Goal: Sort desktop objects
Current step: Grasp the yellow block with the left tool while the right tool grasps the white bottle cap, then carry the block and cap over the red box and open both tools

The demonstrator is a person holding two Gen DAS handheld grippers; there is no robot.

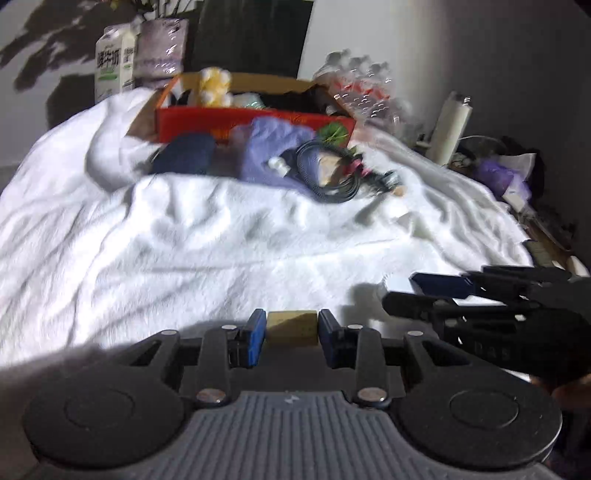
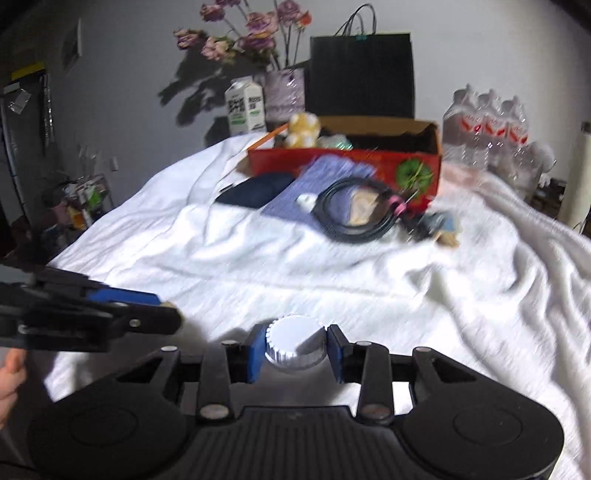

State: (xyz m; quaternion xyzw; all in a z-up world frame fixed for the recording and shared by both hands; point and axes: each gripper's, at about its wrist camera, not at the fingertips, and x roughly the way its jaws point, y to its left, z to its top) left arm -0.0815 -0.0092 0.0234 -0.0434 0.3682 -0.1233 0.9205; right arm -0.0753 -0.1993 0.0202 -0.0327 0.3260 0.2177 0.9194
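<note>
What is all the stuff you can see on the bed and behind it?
white blanket: one, white, covers the whole surface
red box: one, red, open, far end of blanket
yellow plush: one, in the box's left end
black cable: one coil, before the box
purple cloth: one, under the cable
dark pouch: one, navy, left of the cloth
milk carton: one, white, behind the blanket
flowers: one bunch, purple, by the carton
black bag: one, behind the box
water bottles: one pack, clear, right of box
tan block: one, in left gripper
white cap: one, ridged, in right gripper
</note>
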